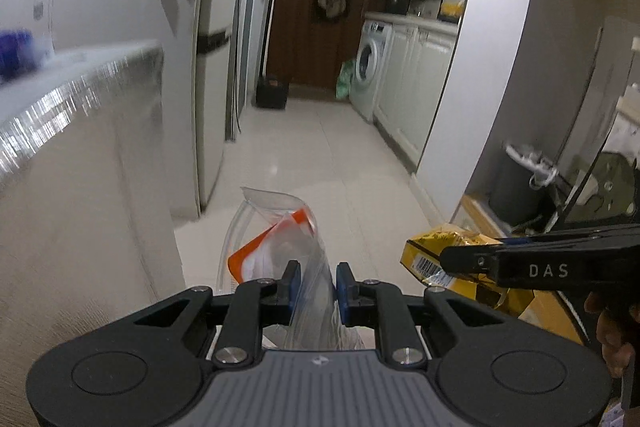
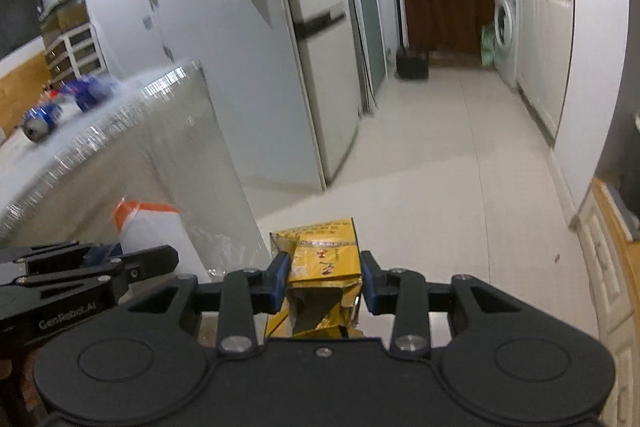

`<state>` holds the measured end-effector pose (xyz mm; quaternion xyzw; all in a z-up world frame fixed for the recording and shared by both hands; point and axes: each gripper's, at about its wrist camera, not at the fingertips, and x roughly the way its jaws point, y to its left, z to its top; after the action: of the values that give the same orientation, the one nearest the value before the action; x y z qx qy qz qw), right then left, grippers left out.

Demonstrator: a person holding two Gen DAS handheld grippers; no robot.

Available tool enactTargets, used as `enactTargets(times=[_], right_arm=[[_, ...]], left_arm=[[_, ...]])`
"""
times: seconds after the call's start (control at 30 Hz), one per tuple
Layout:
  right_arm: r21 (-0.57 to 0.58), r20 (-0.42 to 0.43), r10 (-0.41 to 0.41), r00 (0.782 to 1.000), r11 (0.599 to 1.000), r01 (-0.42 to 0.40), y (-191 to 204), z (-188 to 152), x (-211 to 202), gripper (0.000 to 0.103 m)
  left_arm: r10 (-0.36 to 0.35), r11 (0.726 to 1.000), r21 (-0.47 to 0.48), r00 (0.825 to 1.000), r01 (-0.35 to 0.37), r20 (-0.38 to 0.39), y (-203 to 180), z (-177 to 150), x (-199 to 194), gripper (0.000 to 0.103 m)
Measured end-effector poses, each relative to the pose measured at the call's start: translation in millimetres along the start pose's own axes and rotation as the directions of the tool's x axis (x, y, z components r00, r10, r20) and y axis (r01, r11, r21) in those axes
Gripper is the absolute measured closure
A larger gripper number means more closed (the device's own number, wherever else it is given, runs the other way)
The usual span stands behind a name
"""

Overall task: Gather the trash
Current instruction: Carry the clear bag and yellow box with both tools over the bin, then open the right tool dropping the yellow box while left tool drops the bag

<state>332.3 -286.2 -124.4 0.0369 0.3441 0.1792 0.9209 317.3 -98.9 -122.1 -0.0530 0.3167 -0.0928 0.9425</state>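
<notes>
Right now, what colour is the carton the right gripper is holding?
Yellow, with red print and a barcode; the carton shows best in the right wrist view.

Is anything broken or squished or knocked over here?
Yes. The yellow carton in the right gripper is crumpled, its end torn open. On the table, a blue can lies on its side. The left gripper pinches a wrinkled clear plastic bag.
</notes>
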Motion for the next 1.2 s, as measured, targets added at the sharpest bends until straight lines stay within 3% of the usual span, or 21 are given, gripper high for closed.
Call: enactTargets(times=[0.3, 0.47, 0.67, 0.9, 1.07, 1.2], right_arm=[[-0.007, -0.198, -0.048, 0.979, 0.999, 0.048, -20, -30, 79, 0.065], [-0.014, -0.288, -0.069, 0.955, 0.998, 0.067, -26, -42, 117, 0.065], [-0.061, -0.401, -0.093, 0.911, 0.995, 0.075, -27, -59, 163, 0.065], [-0.13, -0.498, -0.112, 0.86, 0.99, 0.053, -15, -76, 219, 0.065], [-0.14, -0.532, -0.112, 0.839, 0.989, 0.044, -10, -92, 253, 0.065], [-0.108, -0.554, -0.11, 0.825, 0.992, 0.059, -11, -101, 276, 0.065]], left_arm=[[-0.034, 0.995, -0.094, 0.986, 0.019, -0.161, 23, -47, 81, 0.084], [-0.077, 0.984, -0.177, 0.965, 0.033, -0.25, 44, -81, 123, 0.083], [-0.095, 0.966, -0.257, 0.938, 0.006, -0.333, 68, -117, 167, 0.083], [-0.148, 0.93, -0.366, 0.909, -0.005, -0.389, 86, -149, 207, 0.083], [-0.175, 0.93, -0.367, 0.896, 0.015, -0.408, 81, -164, 225, 0.083], [-0.165, 0.932, -0.361, 0.872, -0.015, -0.461, 83, -184, 241, 0.083]])
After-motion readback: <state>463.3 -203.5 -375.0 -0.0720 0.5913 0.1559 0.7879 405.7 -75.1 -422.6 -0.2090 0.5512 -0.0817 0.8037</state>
